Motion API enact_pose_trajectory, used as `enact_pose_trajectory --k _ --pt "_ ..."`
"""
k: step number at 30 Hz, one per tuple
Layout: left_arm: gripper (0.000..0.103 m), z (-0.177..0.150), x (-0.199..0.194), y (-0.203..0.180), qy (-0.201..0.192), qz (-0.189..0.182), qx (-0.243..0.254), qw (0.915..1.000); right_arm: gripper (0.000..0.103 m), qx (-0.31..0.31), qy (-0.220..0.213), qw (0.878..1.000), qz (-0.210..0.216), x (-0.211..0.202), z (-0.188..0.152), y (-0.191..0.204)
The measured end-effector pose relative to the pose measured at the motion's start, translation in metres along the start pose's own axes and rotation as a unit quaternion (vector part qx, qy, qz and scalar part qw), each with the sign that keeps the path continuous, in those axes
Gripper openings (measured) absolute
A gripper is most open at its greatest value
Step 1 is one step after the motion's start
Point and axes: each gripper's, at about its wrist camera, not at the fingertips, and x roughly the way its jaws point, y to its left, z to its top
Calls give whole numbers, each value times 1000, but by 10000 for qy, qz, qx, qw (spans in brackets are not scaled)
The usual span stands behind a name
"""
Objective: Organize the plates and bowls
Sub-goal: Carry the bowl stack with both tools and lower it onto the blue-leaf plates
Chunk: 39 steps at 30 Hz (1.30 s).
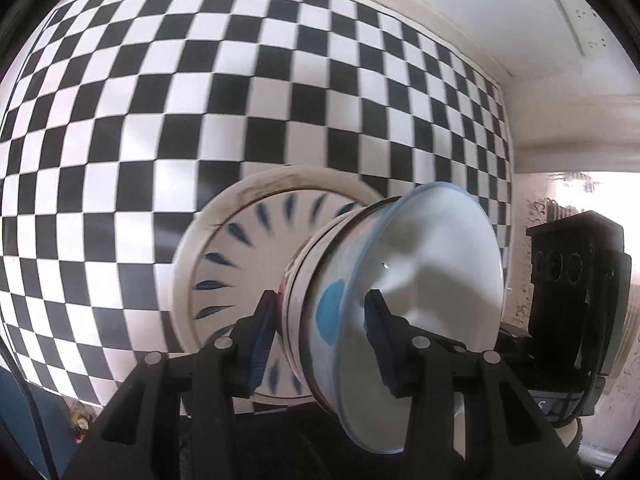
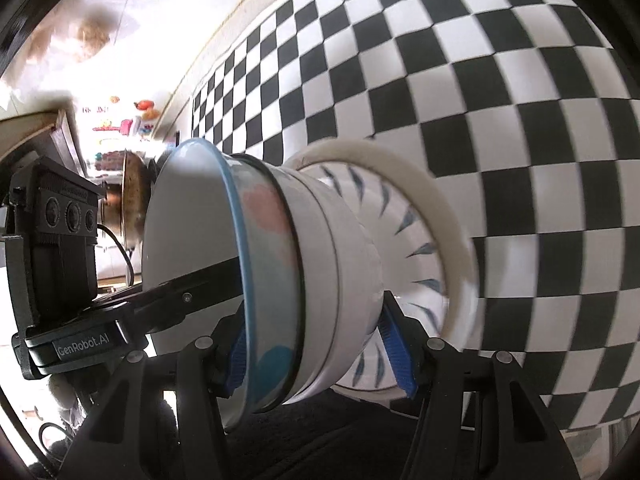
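Your left gripper (image 1: 320,332) and right gripper (image 2: 316,348) each clamp the nested bowls (image 2: 304,280) stacked on the plate (image 2: 440,208) atop the checkered tabletop (image 1: 200,100): stacking looks nearly finished.

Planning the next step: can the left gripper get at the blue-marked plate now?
Probably not: the left gripper is clamped on the stacked bowls, which cover much of the plate; only its rim side is free.
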Motion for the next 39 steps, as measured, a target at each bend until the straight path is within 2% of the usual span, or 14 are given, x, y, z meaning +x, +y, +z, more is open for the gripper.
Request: enact_pose_trajectory --k 10,39 --pt "40 -5 19 27 -10 22 -170 9999 60 -17 160 9998 -132 29 -3 -2" --pt "40 -15 25 36 84 -86 -349 9993 59 53 281 9991 -326 36 -5 -4"
